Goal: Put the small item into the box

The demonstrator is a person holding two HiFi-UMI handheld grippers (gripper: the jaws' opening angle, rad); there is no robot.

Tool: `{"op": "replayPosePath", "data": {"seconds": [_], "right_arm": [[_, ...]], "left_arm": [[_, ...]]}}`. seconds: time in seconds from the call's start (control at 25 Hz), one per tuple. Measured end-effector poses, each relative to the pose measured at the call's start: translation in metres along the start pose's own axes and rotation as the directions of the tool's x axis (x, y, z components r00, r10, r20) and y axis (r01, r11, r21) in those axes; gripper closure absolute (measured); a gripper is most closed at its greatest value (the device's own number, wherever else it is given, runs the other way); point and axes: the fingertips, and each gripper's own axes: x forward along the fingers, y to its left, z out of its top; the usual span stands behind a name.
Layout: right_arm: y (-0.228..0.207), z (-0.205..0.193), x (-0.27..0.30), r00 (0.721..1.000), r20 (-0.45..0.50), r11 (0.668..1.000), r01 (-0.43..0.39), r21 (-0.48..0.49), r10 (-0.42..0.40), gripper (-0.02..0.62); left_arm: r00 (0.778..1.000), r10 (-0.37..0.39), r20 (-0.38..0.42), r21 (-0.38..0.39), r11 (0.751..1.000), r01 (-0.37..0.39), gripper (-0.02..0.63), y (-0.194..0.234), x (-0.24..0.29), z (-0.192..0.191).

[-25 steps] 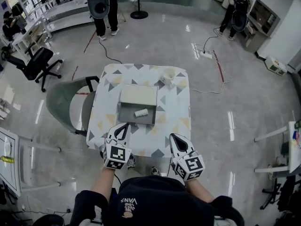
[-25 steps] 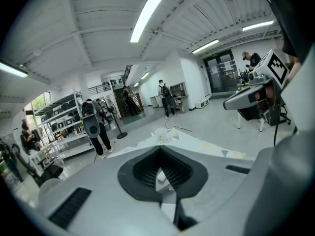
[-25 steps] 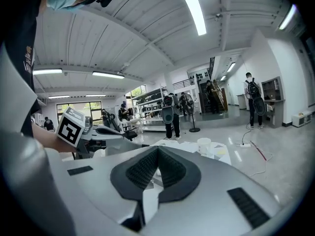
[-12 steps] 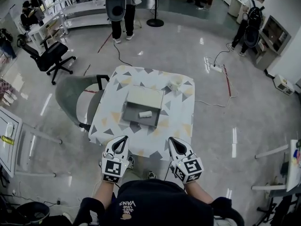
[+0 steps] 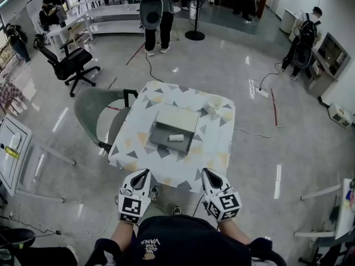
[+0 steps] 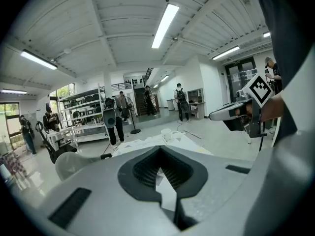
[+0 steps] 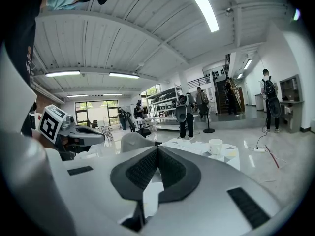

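A small white item (image 5: 176,138) lies inside the open grey box (image 5: 162,133), whose cream lid (image 5: 176,117) stands back on the far side. The box rests mid-table on the patterned cloth (image 5: 138,143). My left gripper (image 5: 145,173) and right gripper (image 5: 206,172) are both shut and empty. They are held close to my body, short of the table's near edge and well away from the box. In the left gripper view the shut jaws point toward the table (image 6: 147,141), and the right gripper (image 6: 235,113) shows at the right. The right gripper view shows its jaws meeting at the tip.
A white cup (image 5: 213,105) stands at the table's far right corner. A grey chair (image 5: 94,118) sits against the table's left side. Several people stand at the back of the hall; an office chair (image 5: 72,65) and a cable (image 5: 266,93) are on the floor.
The view has pulled back from the table. Both grippers, earlier over its near edge, now sit short of it. Their jaws stay shut.
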Motion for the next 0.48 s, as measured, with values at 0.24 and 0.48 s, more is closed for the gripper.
{"op": "replayPosePath", "data": {"seconds": [0.24, 0.48], "right_arm": [[0.007, -0.006, -0.004, 1.000, -0.004, 1.000, -0.016, -0.001, 0.016, 0.597], [0.014, -0.009, -0.004, 0.999, -0.013, 0.999, -0.038, -0.019, 0.038, 0.597]], "left_arm": [[1.000, 0.002, 0.010, -0.029, 1.000, -0.001, 0.600, -0.008, -0.010, -0.004], [1.000, 0.026, 0.011, -0.055, 0.998, -0.026, 0.600, -0.008, -0.020, -0.011]]}}
